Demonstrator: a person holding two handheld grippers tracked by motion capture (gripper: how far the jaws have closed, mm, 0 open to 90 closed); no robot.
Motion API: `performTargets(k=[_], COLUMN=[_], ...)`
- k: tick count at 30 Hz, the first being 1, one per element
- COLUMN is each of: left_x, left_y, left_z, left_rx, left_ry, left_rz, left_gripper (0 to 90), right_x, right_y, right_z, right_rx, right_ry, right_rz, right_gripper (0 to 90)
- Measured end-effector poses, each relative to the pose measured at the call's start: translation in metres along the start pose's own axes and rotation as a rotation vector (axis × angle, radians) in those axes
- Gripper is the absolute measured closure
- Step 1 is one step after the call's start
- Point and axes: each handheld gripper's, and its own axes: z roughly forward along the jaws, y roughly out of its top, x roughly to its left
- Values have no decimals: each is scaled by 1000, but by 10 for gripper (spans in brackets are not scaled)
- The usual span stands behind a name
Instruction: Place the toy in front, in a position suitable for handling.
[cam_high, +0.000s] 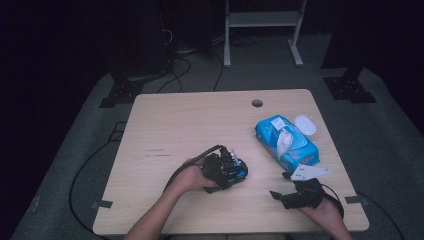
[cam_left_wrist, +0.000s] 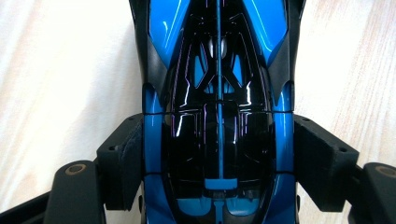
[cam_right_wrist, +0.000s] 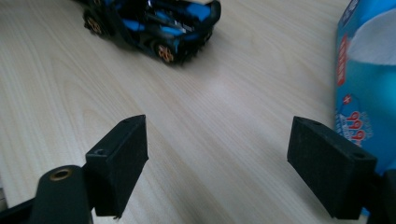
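Two black padded jaws of the left gripper (cam_high: 231, 169) clamp a glossy blue-and-black toy car (cam_left_wrist: 218, 116) across its flanks at mid-table, its long axis running along the jaws. The right gripper (cam_right_wrist: 217, 163) waits agape nearby, beside a blue wet-wipe pack (cam_high: 287, 141).

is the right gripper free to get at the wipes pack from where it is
Probably yes: the right gripper is open with nothing in it, and the wipes pack lies just beyond it with bare table between.
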Motion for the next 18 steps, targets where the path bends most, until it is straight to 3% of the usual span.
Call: performTargets(k=[5,10,14,18], left_x=[1,0,-1,0], left_y=[-1,-3,-8,-17], left_z=[3,3,-2,-15], left_rx=[-11,-38,-91,-165], left_ry=[-9,-5,2,0], left_rz=[6,9,-4,-31], left_gripper=[259,257,257,256], right_x=[-8,-28,-47,-75], right_y=[7,20,39,54], right_z=[-16,-30,-31,-20], right_rx=[-24,-45,-46,-9], right_ry=[-21,-61,-104,-150], right_rz=[4,21,11,32], right_gripper=[193,189,188,188])
